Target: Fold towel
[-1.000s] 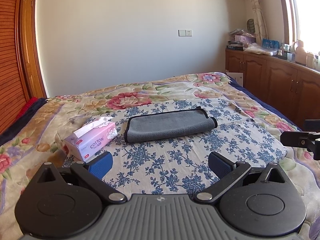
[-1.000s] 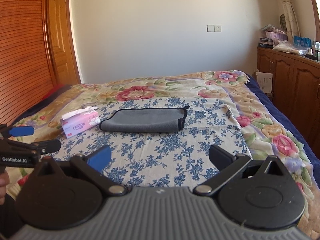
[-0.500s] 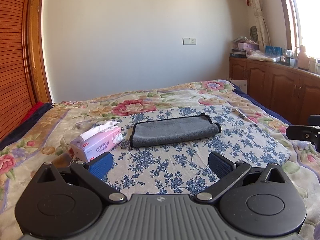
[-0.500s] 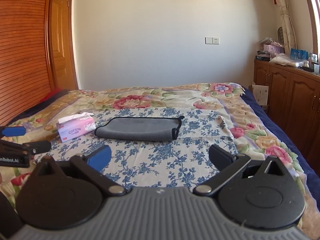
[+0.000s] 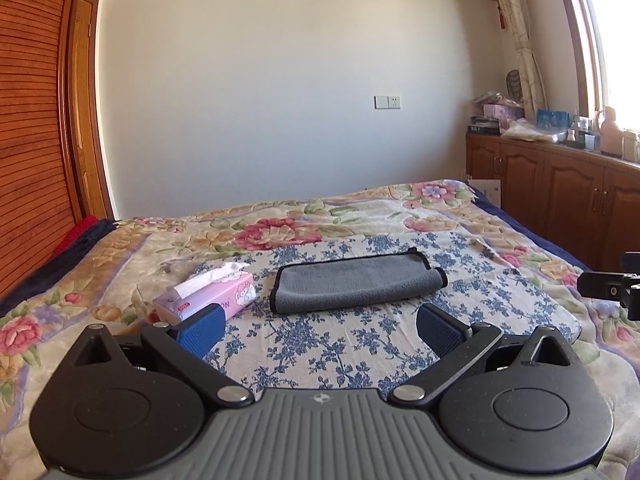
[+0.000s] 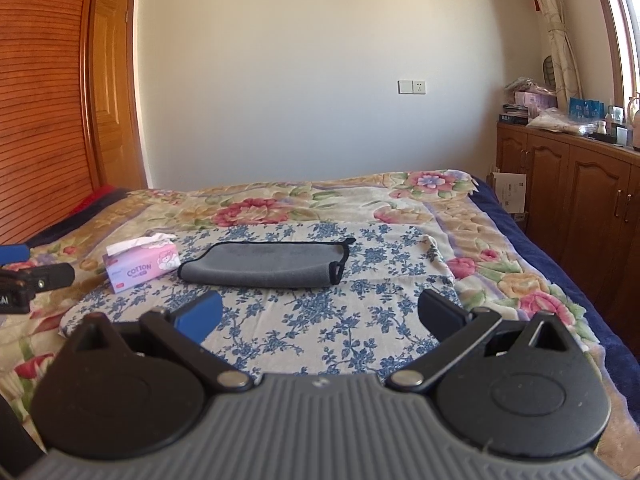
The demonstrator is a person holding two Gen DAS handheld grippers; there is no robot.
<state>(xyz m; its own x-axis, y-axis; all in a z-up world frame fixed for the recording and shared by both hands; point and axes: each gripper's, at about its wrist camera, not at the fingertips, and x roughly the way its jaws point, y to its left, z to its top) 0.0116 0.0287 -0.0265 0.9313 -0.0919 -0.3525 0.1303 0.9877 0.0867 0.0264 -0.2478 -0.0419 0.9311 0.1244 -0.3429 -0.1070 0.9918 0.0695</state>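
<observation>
from my left gripper (image 5: pixel 318 326), spread wide and empty, the grey towel (image 5: pixel 356 285) lies folded on the blue-flowered cloth (image 5: pixel 320 344) beside the tissue box (image 5: pixel 208 298), well ahead of me; from my right gripper (image 6: pixel 320 316) (also agape, holding nothing) its layers underneath stay hidden

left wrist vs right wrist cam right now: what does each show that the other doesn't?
Only the left wrist view: the right tongs poking in at the right edge, and a brown bottle on the cabinet by the window.

Only the right wrist view: the left tongs at the left edge, the wooden door in full, and the COTTON print on the tissue box.

Both: the grey towel, already folded, on the blue floral cloth with the tissue box beside it, nothing gripped; the wall switch; the cabinets.
</observation>
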